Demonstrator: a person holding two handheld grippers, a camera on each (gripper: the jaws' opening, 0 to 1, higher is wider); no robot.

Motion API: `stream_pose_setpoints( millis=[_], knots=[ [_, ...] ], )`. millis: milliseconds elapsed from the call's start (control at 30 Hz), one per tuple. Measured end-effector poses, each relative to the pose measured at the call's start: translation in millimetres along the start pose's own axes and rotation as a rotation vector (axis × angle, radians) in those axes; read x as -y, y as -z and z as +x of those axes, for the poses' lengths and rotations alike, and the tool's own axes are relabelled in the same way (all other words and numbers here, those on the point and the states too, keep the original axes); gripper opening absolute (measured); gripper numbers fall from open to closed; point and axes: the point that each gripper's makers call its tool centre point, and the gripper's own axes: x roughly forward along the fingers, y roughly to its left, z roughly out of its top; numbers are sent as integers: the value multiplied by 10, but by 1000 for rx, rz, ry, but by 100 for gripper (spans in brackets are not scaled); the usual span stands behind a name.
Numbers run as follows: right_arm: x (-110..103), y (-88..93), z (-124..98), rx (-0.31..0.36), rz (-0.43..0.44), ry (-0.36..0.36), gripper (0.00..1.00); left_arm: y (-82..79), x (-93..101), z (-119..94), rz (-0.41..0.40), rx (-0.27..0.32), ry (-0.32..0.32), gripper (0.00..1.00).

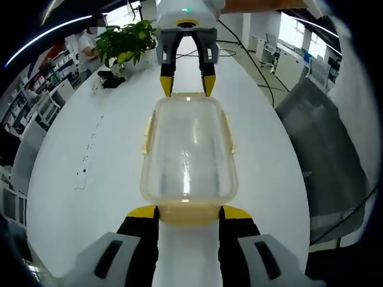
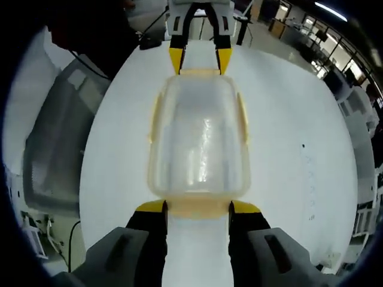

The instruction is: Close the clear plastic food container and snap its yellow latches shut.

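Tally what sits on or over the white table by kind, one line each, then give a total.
Clear plastic food container: 1
Yellow latches seen on it: 4
Tongs: 2, left and right, one at each short end
Potted plant: 1
Total: 8

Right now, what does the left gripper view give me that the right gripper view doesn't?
Left gripper view alone: a potted plant at the table's far end, with a person seated beyond it, and a grey chair beside the table. Right gripper view alone: a grey chair off the opposite side, and office desks in the background. Shared: the clear container with its lid on, lying on the white table, and the left claw and right claw open at its opposite short ends, each straddling an end latch.
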Motion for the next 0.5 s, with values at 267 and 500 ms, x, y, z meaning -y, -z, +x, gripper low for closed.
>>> stream_pose_setpoints(
  millis=[267,500],
  knots=[
    [-14,285,32,-36,-4,-5,36,-133,-5,264,-14,17,-9,33],
    [-45,422,69,-48,-2,-14,36,-202,-15,395,-14,22,-4,33]
  ],
)
